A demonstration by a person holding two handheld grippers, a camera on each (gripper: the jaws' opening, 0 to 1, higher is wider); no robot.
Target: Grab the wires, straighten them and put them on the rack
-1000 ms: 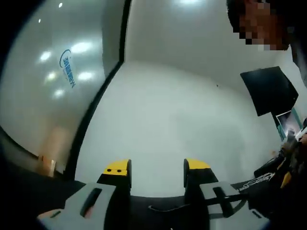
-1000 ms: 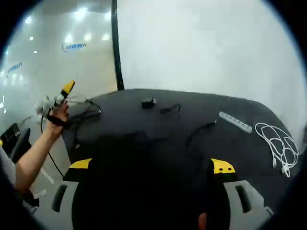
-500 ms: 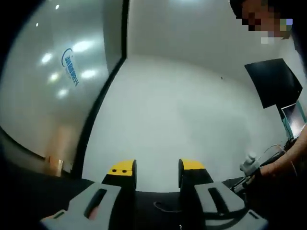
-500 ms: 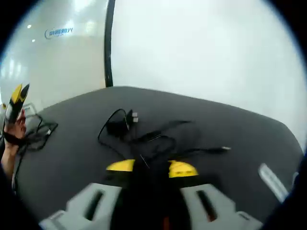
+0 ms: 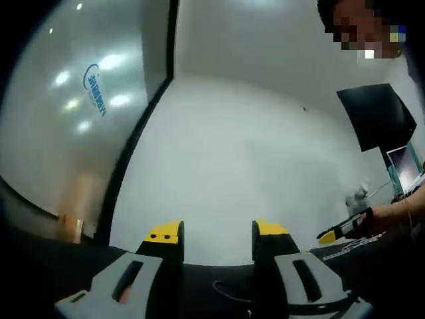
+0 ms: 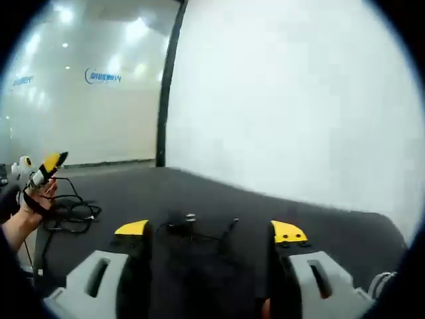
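black wires (image 6: 192, 224) now sit farther off; right hand-held gripper (image 6: 211, 232) wider.

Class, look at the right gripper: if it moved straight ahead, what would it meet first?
Probably the black wire with its plug on the dark table, lying between the open jaws of the right gripper; depth is uncertain.

Black tangled wires (image 6: 199, 229) on table
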